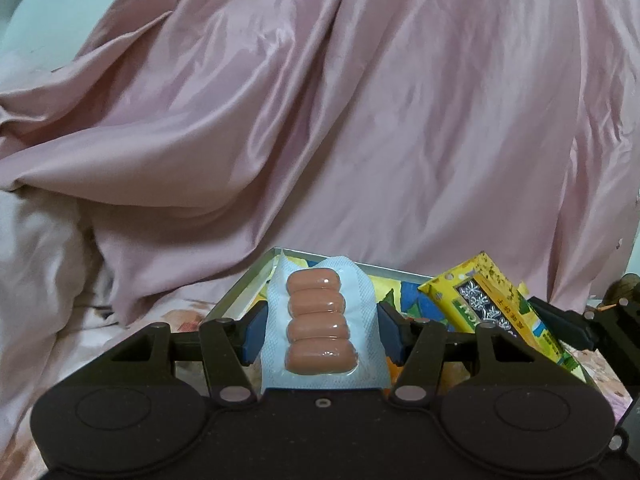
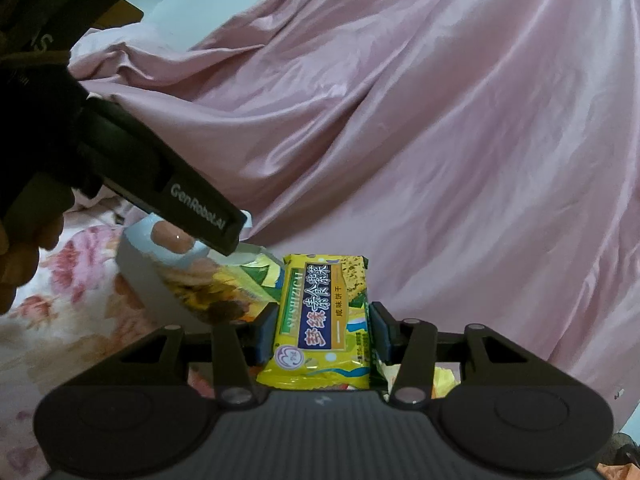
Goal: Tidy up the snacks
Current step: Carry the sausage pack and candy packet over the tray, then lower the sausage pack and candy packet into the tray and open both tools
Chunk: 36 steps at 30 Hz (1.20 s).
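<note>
Pink satin bedding [image 1: 360, 100] fills the background, heaped over a floral bed sheet [image 2: 52, 292]. On the bed sits a shallow metal tray [image 1: 236, 296] with a colourful printed floor; its far rim shows in the left wrist view, while its depth cannot be judged with certainty from these fisheye views. Left hand-held gripper [image 1: 320, 330]: jaws closed on the white margins of a sausage pack [image 1: 320, 320], a clear blister holding four small sausages in a row, held over the near part of the tray. Right hand-held gripper [image 2: 322, 334]: jaws closed on the long edges of a yellow biscuit packet [image 2: 322, 316], held just beside the tray's right end and tilted in the left wrist view.

Handling, as judged: both snacks are light. The sausage pack is soft and flexible, its film probably slippery; the flat sealed border is the sound place to take hold, since pressure on the blister would squash the contents. The biscuit packet is stiffer but its contents are brittle; a mid-length grip across the narrow sides, kept gentle, should avoid cracking them and keep the wrapper from sliding
</note>
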Tool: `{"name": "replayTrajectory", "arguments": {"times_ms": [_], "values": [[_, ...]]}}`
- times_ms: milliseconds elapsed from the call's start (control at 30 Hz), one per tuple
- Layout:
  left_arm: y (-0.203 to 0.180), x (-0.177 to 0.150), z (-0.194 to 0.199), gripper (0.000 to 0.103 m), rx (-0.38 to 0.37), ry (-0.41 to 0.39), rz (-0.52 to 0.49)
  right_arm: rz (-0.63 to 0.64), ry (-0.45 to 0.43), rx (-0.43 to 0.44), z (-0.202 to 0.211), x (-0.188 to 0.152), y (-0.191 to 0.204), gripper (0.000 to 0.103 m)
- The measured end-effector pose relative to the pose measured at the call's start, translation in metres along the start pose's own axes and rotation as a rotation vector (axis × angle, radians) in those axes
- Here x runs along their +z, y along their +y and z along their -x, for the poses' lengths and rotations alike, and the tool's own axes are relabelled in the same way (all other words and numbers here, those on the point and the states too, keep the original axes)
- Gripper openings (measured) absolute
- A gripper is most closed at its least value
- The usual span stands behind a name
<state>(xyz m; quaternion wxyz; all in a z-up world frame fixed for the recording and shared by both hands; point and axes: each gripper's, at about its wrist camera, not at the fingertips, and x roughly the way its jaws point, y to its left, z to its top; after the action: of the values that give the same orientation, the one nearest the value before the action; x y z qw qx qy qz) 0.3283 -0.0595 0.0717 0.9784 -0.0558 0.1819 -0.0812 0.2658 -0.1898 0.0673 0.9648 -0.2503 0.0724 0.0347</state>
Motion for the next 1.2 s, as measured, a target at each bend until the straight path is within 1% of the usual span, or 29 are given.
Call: {"name": "replayTrajectory", "arguments": {"times_ms": [200,467,733,1067,1200], "values": [[-0.006,0.0,-0.022,0.059,-0.004,0.03,-0.007,-0.033,0.029,-0.009,-0.021,-0.003,-0.009,0.052],[-0.013,-0.007,-0.035,0.059,-0.004,0.059,-0.027,-0.117,0.085,0.002,-0.038,-0.013,-0.018,0.052],[-0.016,-0.01,-0.041,0.06,-0.003,0.081,-0.028,-0.178,0.116,0.014,-0.041,-0.02,-0.024,0.052],[-0.02,-0.013,-0.048,0.061,-0.01,0.11,-0.024,-0.189,0.123,0.021,-0.041,-0.022,-0.026,0.052],[-0.018,-0.013,-0.049,0.063,-0.021,0.125,0.006,-0.197,0.123,0.022,-0.042,-0.021,-0.027,0.053]]}}
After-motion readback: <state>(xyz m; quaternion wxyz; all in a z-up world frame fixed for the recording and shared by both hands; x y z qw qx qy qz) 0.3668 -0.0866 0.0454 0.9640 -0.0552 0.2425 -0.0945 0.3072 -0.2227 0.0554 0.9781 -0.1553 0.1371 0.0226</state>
